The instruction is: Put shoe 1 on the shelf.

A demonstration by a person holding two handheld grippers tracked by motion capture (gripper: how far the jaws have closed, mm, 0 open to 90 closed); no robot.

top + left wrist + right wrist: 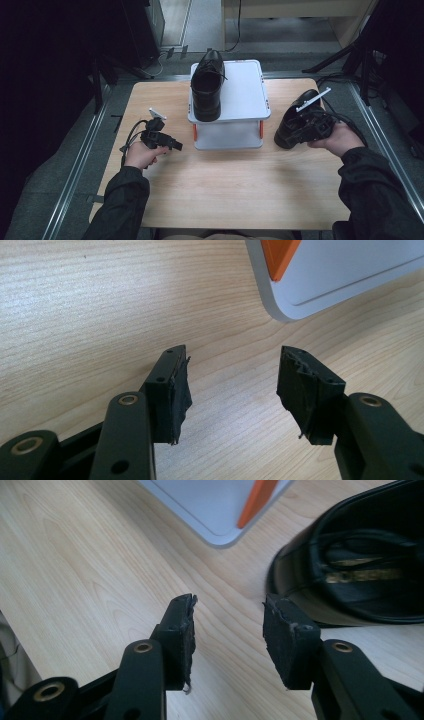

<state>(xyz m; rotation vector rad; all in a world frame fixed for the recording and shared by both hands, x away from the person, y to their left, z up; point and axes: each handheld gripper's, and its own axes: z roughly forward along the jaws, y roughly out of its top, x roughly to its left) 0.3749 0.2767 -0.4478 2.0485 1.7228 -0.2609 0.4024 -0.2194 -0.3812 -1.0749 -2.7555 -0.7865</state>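
1. High view: two black shoes are seen. One shoe (206, 85) stands on the top shelf of the white rack (245, 95) at its left side. The second shoe (295, 120) lies on the table (225, 185), just right of the rack.

2. Right gripper (312, 125): it is held at the heel end of the second shoe, so that shoe lies directly ahead of it, toward the rack. In the right gripper view the jaws stand apart with bare table between them. The shoe (360, 570) is seen just beyond and to the right of the right pad (290, 640). The heel edge appears to be close to that pad; contact cannot be confirmed. Nothing is gripped.

3. Left gripper (172, 145): it is held well apart from the second shoe, on the far side of the rack. In the left gripper view its jaws are spread over bare table, with a rack corner (290, 305) ahead. Nothing is held.

4. Nearer hand: the right hand is judged to be the one for the second shoe.

5. Axis of the second shoe: the long axis runs on a diagonal, with the toe toward the near left and the heel opening toward the far right.

6. Axis of the racked shoe: it runs front to back, toe toward the person.

7. Coming move, as judged: the heel rim must be brought between the right jaws before closing.
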